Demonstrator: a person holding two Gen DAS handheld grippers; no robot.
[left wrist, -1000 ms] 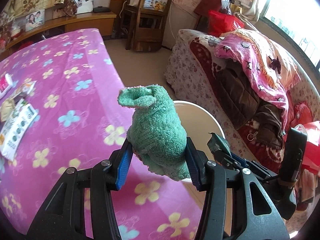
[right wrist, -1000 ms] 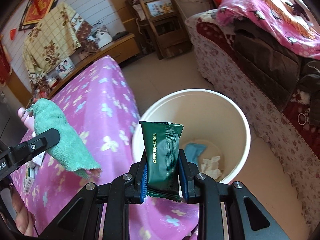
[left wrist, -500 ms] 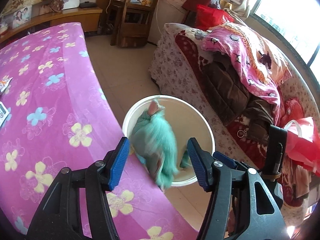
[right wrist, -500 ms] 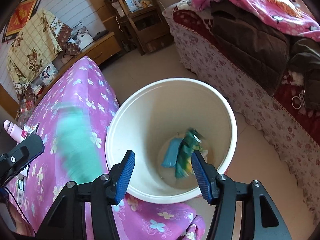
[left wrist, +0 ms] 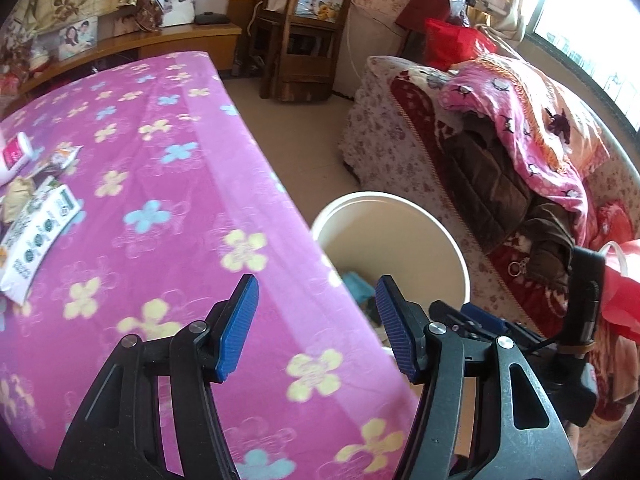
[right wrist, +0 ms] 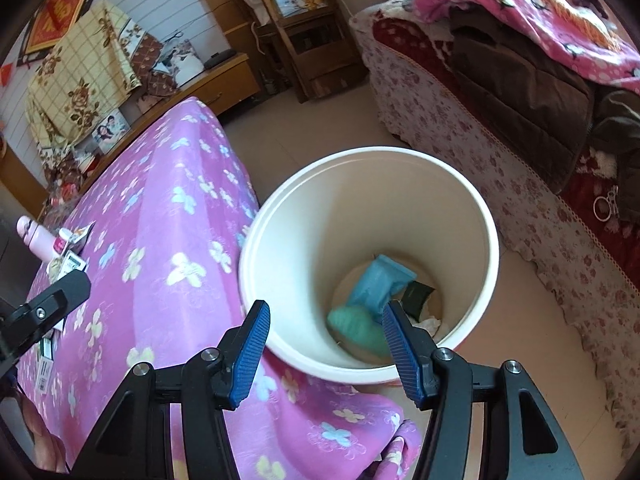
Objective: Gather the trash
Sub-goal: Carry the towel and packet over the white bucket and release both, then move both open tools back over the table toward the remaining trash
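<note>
Trash on the table (left wrist: 36, 216) sits far left of the left gripper (left wrist: 316, 320); both it and the right gripper (right wrist: 326, 344) gape wide, empty.

We are finding no legible text: print on the white packet (left wrist: 38, 236) and the red wall hanging (right wrist: 60, 14) is showing too blurred to read.

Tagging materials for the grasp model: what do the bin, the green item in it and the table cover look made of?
White bin: likely plastic, smooth, slightly glossy, one-piece wall with rolled rim. Green item: fuzzy fabric, probably terry or fleece, soft matte nap and slumped shape. Table cover: soft fleece-like pink cloth with printed flowers, draping and bunching at the corner.
</note>
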